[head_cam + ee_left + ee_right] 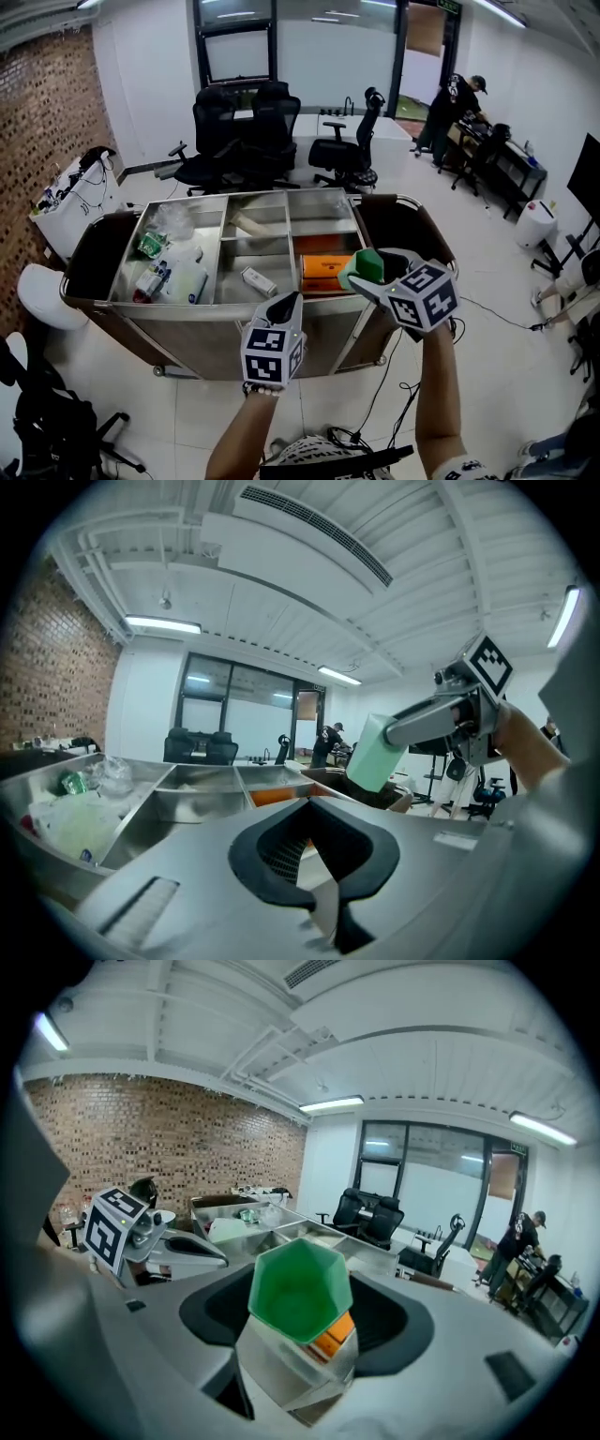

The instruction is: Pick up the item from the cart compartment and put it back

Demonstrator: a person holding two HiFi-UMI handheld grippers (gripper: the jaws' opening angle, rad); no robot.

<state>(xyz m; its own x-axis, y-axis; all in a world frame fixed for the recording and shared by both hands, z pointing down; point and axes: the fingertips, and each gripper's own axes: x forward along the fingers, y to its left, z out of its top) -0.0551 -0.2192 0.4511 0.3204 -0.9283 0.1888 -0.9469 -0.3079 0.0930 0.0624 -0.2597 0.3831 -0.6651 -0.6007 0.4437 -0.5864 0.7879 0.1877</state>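
Office room with pale tiled floor (487, 281) and chairs (239, 131) behind; cart (216, 312) of bare steel, hard and slick, so anything dropped would likely clatter and slide; cup (298, 1290), green and six-sided, hangs above the cart's right side, near the orange box (323, 270); it looks like light, stiff plastic with smooth walls, prone to slip, best pinched across two flat faces; right gripper (367, 278) clamps its sides, jaws wide; left gripper (291, 302) is empty, jaws together.
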